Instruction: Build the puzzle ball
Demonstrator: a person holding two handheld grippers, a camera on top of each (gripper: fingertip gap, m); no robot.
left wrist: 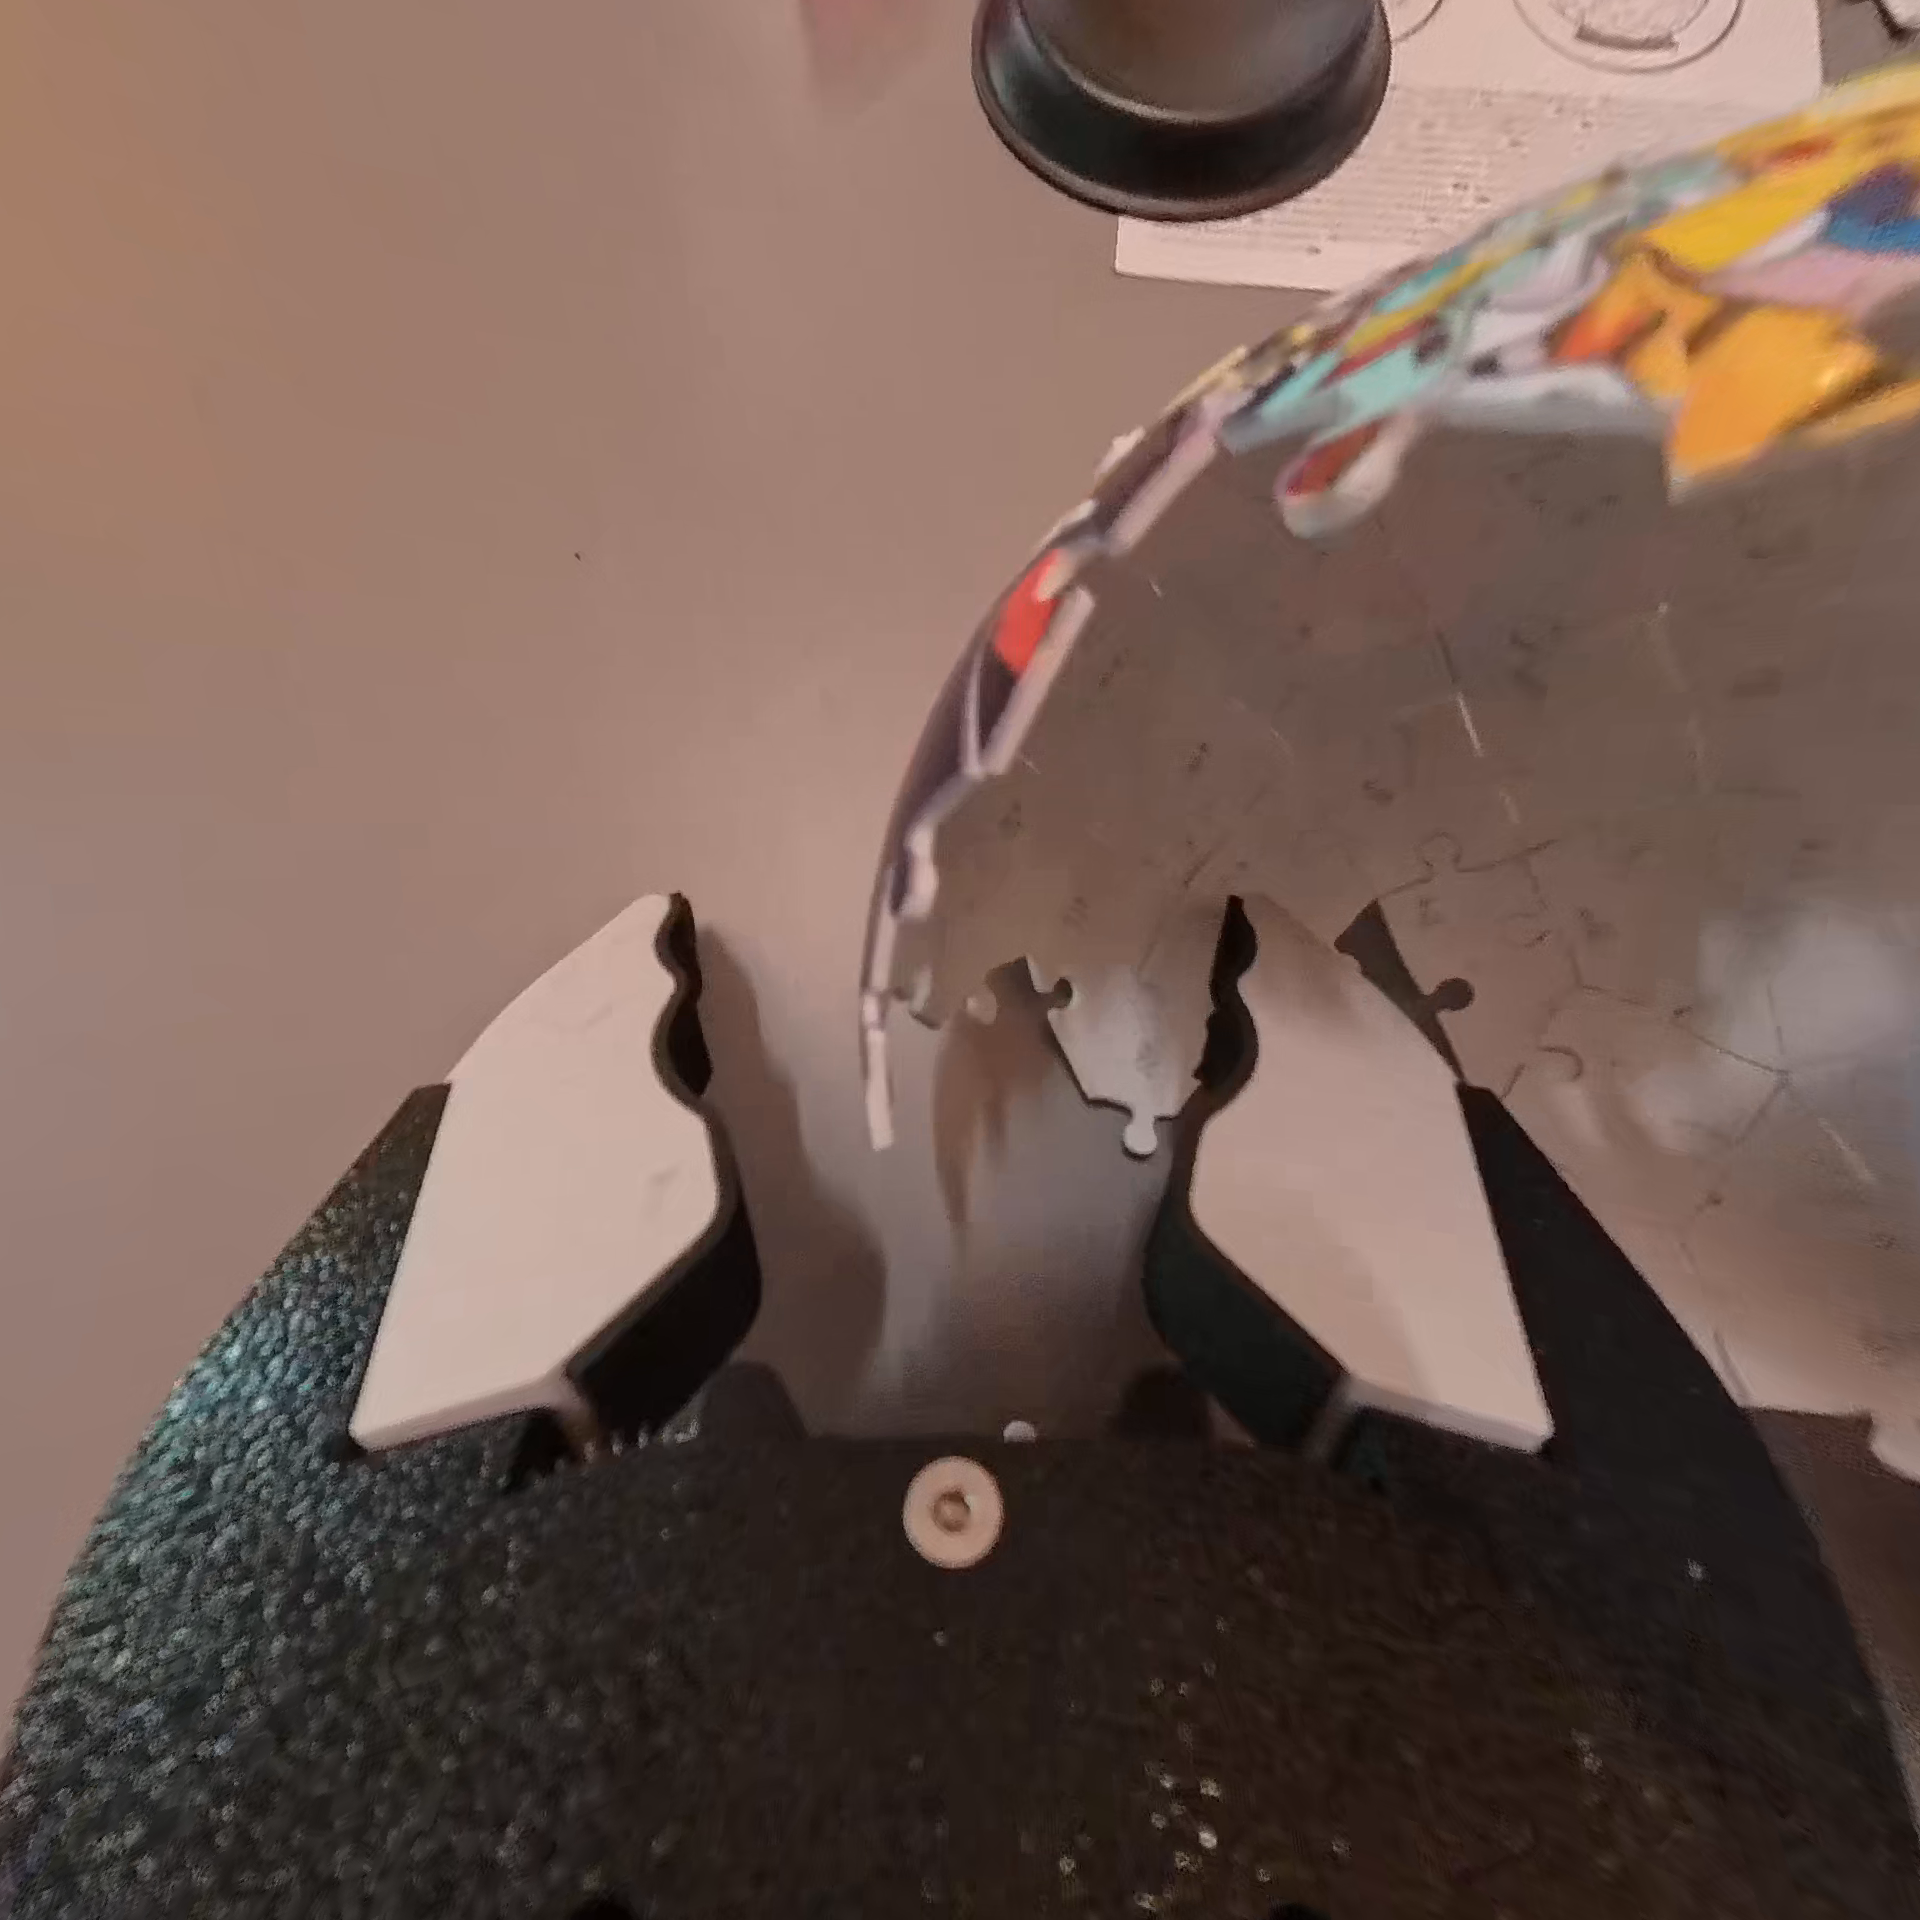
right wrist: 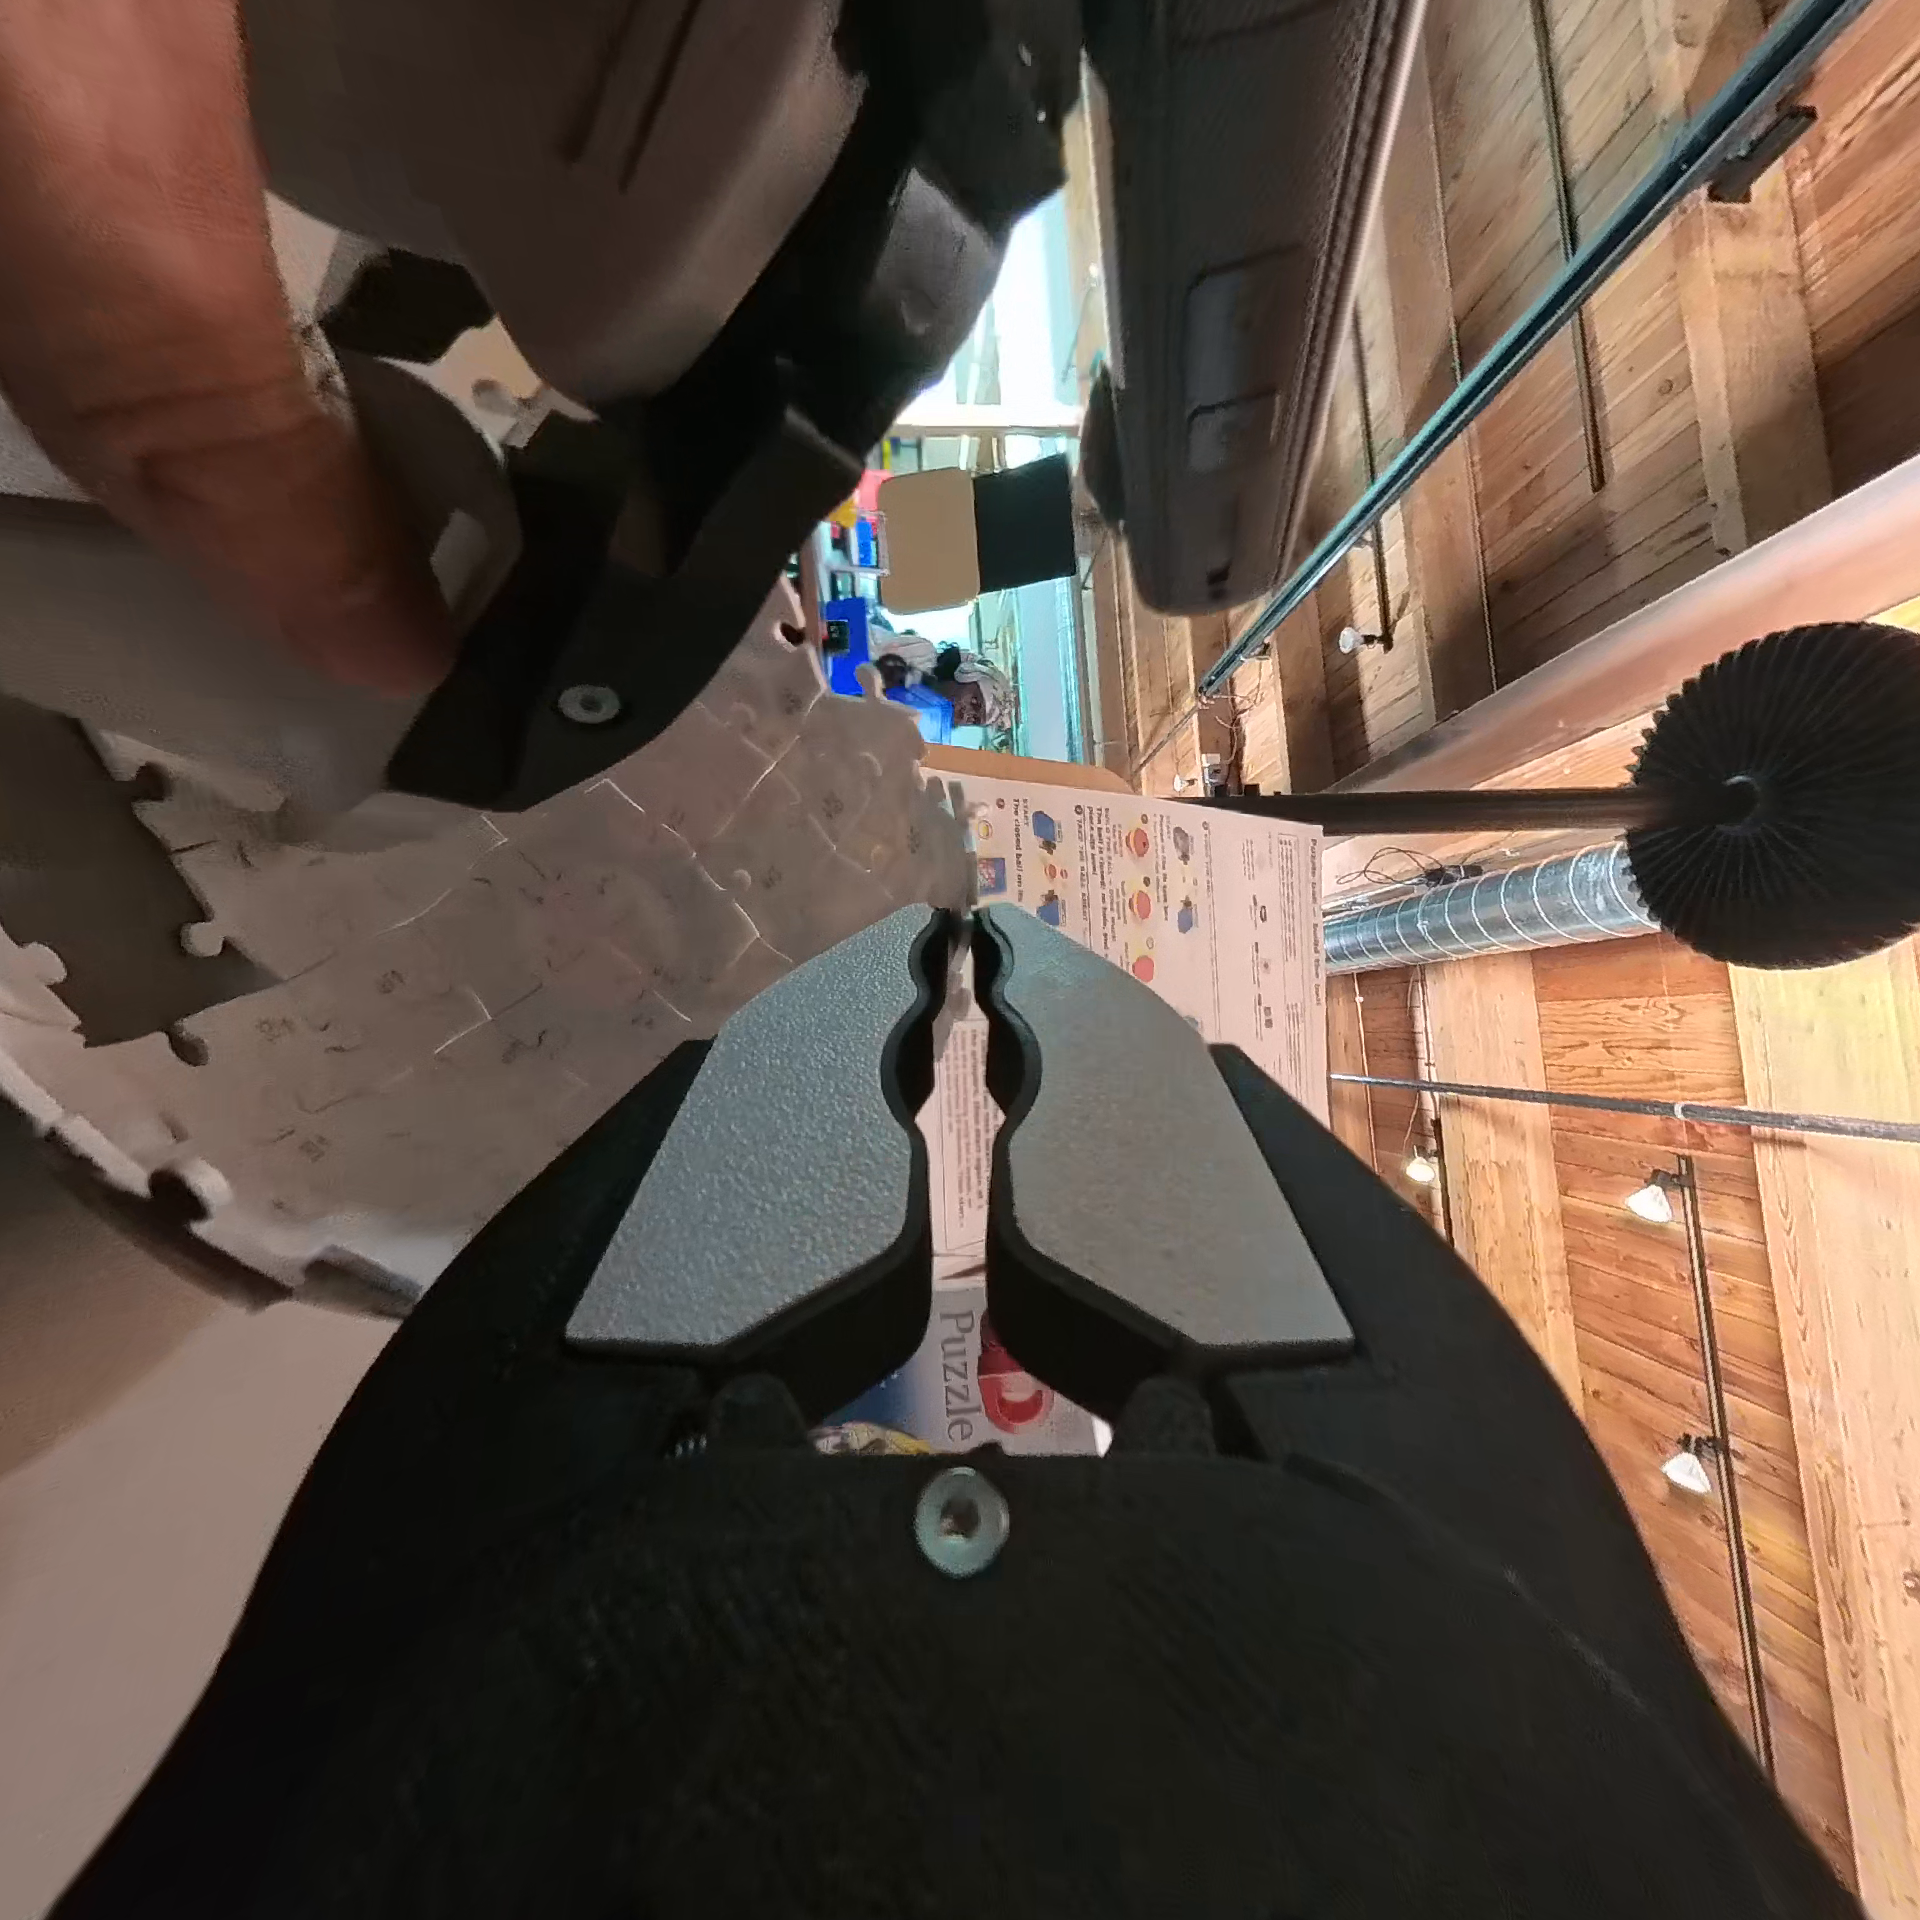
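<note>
The partly built puzzle ball (left wrist: 1455, 675) is a curved shell, grey inside and brightly coloured outside, and fills the right of the left wrist view. My left gripper (left wrist: 956, 987) is open. The shell's jagged lower edge lies between its white fingers, close to the right fingertip (left wrist: 1236, 966). In the right wrist view the shell's grey inside (right wrist: 468, 956) fills the left. My right gripper (right wrist: 964, 951) is shut on the shell's thin rim. The left gripper's black body (right wrist: 644, 582) and a hand (right wrist: 156, 364) show above the shell.
The beige table (left wrist: 416, 520) carries a black round base (left wrist: 1179, 104) and a printed sheet (left wrist: 1455, 187) at the back. In the right wrist view a printed instruction sheet (right wrist: 1195, 914), a puzzle box (right wrist: 966, 1382) and a black ribbed disc on a rod (right wrist: 1787, 795) show.
</note>
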